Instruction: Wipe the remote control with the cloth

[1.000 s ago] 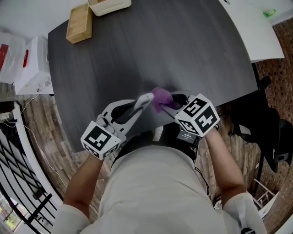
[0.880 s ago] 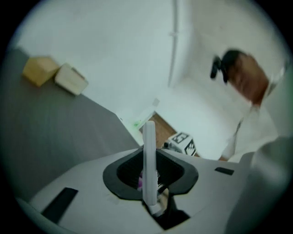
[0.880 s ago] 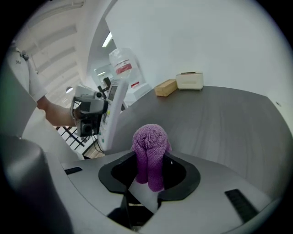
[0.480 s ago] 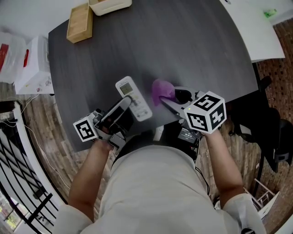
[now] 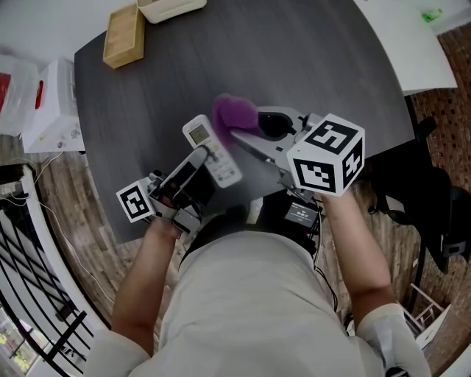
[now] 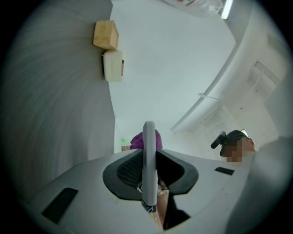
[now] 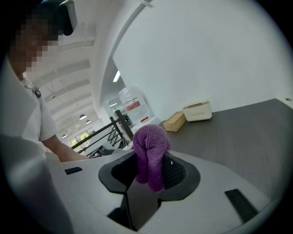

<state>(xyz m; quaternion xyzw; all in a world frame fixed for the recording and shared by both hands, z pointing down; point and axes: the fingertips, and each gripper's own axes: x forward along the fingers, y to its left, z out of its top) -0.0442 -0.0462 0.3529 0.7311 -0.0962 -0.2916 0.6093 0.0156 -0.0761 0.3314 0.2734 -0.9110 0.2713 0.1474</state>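
My left gripper (image 5: 206, 158) is shut on a white remote control (image 5: 213, 154), held face up above the dark table (image 5: 316, 66). In the left gripper view the remote (image 6: 149, 164) shows edge-on between the pads of that gripper (image 6: 149, 157). My right gripper (image 5: 246, 131) is shut on a bunched purple cloth (image 5: 234, 113), which hangs just right of the remote's display end. Whether cloth and remote touch I cannot tell. The cloth (image 7: 150, 153) bulges out of the right gripper (image 7: 149, 171) in the right gripper view, and peeks out behind the remote's far end as a purple patch (image 6: 136, 140).
A wooden box (image 5: 124, 35) and a white box (image 5: 169, 7) stand at the table's far left corner. A white table (image 5: 412, 44) adjoins at the right. A white appliance (image 5: 51, 107) and a black railing (image 5: 29, 280) are at the left, a black chair (image 5: 434, 213) at the right.
The left gripper rolled, turning the remote from edge-on to face up. The right gripper rose and moved up-left with the cloth, from the near table edge to beside the remote's top end.
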